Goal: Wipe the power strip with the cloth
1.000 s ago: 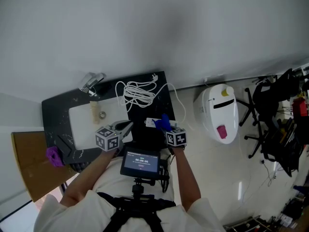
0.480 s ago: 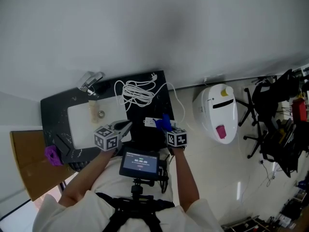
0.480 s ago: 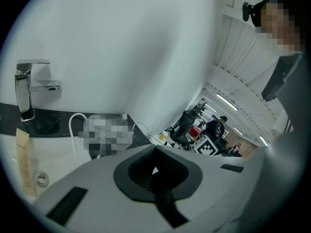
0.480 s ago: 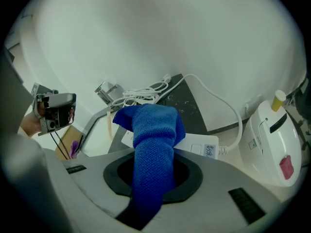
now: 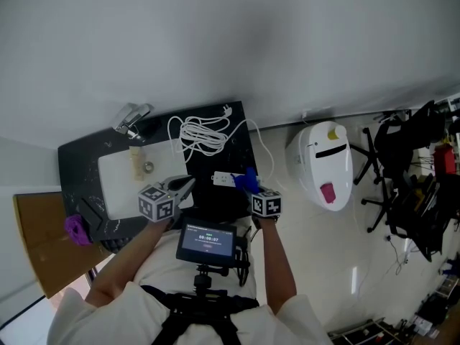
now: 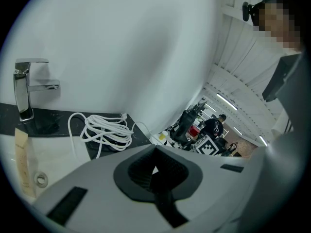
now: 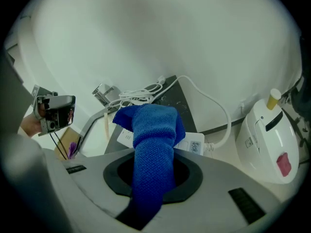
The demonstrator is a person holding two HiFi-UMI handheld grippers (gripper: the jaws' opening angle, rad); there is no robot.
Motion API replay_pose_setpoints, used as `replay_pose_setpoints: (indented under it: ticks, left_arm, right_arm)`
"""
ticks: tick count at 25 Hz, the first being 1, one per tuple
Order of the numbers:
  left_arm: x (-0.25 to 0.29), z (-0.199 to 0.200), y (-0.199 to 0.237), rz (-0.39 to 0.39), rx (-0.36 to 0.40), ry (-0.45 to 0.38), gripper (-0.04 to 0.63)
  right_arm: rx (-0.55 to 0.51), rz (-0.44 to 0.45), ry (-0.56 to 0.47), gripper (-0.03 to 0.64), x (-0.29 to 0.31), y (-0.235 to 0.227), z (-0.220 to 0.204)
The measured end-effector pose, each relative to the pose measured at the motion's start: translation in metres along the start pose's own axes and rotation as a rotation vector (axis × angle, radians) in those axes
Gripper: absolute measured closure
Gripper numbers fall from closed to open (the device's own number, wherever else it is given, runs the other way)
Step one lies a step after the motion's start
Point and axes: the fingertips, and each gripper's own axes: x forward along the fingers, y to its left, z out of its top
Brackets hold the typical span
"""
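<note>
The white power strip (image 5: 224,180) lies on the black counter (image 5: 237,131), near its right end. Its white cord is coiled (image 5: 201,135) behind it. My right gripper (image 5: 249,185) is shut on a blue cloth (image 5: 246,180), which hangs just at the strip's right end. In the right gripper view the cloth (image 7: 153,140) bulges out of the gripper (image 7: 153,176) and covers much of the power strip (image 7: 197,143). My left gripper (image 5: 185,187) hovers left of the strip at the sink's edge. In its own view that gripper (image 6: 154,171) is shut with nothing held.
A white sink basin (image 5: 118,178) with a chrome faucet (image 5: 133,118) fills the counter's left part. On the floor to the right stands a white appliance (image 5: 327,167), with black chairs (image 5: 402,164) beyond it. A purple object (image 5: 75,228) sits at the counter's left.
Both grippers stay almost where they were. The right one, with the cloth, has crept slightly to the right beside the strip.
</note>
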Motion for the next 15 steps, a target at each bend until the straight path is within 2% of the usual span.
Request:
replay_pose_setpoints:
  ticks: [15]
  left_arm:
    - [0.005,-0.005,0.0,-0.007,-0.017,0.011,0.592]
  right_arm:
    - [0.02,-0.031,-0.014,0.537,-0.012,-0.023,-0.006]
